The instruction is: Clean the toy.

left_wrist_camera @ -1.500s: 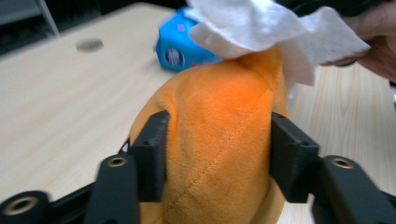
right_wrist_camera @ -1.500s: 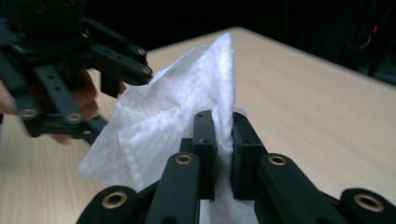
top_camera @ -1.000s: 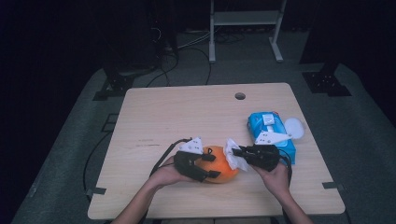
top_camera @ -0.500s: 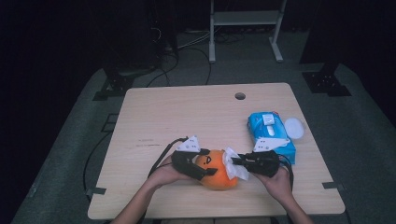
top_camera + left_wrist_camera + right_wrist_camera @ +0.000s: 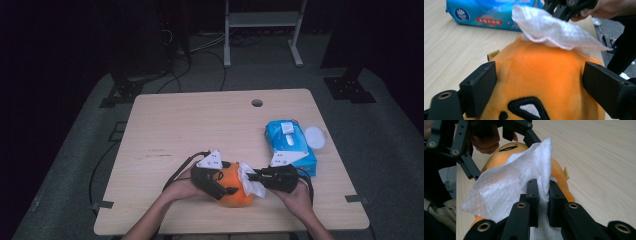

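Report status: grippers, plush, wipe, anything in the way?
Left gripper just opening, straddling orange plush. Right gripper shut on white wipe, on plush. Nothing blocking.

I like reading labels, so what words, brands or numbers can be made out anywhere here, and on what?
Blue wipes pack: a round blue brand logo and a red band with white characters, both too blurred to read.
Small yellow tag on the orange plush toy: dark marks, too small to read.
White wipe: no text.
Nothing can be quoted for certain.
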A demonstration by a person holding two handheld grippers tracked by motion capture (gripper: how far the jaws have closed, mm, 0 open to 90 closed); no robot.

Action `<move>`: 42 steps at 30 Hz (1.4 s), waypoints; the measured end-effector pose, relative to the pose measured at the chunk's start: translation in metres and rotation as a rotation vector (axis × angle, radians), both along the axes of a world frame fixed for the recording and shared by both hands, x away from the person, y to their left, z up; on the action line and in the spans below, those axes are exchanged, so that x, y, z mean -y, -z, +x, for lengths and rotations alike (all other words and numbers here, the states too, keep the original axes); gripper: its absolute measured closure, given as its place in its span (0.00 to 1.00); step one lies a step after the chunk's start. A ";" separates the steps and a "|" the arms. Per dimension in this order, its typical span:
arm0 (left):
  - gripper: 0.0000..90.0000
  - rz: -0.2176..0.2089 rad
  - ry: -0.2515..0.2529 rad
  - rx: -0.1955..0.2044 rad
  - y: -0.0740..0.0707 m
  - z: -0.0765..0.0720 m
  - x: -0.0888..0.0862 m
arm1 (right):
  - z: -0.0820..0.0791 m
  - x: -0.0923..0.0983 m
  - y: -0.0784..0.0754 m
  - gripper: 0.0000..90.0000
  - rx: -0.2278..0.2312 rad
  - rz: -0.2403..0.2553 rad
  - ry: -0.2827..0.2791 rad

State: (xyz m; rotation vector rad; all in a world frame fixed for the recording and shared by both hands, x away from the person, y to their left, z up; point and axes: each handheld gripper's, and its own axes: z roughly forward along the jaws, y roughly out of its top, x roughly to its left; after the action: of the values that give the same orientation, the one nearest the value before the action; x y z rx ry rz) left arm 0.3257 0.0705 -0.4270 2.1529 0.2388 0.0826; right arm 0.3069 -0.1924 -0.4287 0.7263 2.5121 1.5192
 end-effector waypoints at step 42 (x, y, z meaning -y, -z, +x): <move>0.60 -0.060 -0.250 0.149 -0.041 0.056 -0.029 | -0.001 0.047 -0.022 0.89 0.032 0.155 0.124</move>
State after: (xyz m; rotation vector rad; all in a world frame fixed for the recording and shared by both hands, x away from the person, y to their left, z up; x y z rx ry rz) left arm 0.3817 0.0993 -0.3863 2.0377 0.4174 0.3733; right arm 0.3060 -0.2394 -0.4070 0.8539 2.2991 1.6805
